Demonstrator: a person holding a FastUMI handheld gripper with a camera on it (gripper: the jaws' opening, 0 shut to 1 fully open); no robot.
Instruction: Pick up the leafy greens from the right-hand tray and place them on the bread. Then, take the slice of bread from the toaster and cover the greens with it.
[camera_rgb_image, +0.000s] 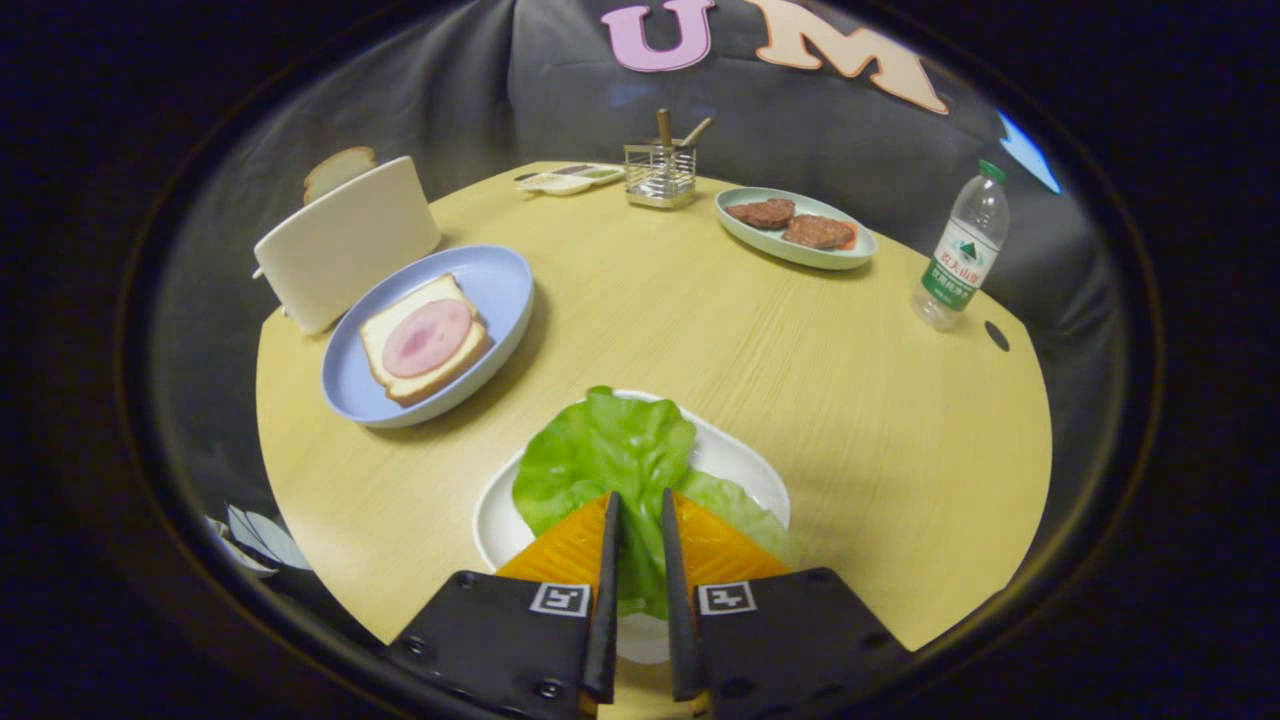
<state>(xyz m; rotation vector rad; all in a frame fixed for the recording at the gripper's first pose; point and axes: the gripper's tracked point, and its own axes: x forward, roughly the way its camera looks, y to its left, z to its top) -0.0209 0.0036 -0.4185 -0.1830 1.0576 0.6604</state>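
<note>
A green lettuce leaf (600, 450) lies over a white tray (745, 465) at the near edge of the round wooden table. My gripper (640, 495) is shut on the leaf's near part, and a strip of green shows in the narrow gap between the two fingers. Beyond the fingers to the left, a blue plate (500, 275) holds a slice of bread (400, 375) topped with a round of ham (428, 336). Behind that plate stands a white toaster (345, 240), with a slice of bread (338, 170) sticking out of its top.
A pale green plate (850, 258) with two brown patties sits far right. A water bottle (962, 250) stands near the right table edge. At the far side stand a wire utensil holder (660, 172) and a small flat dish (570, 180).
</note>
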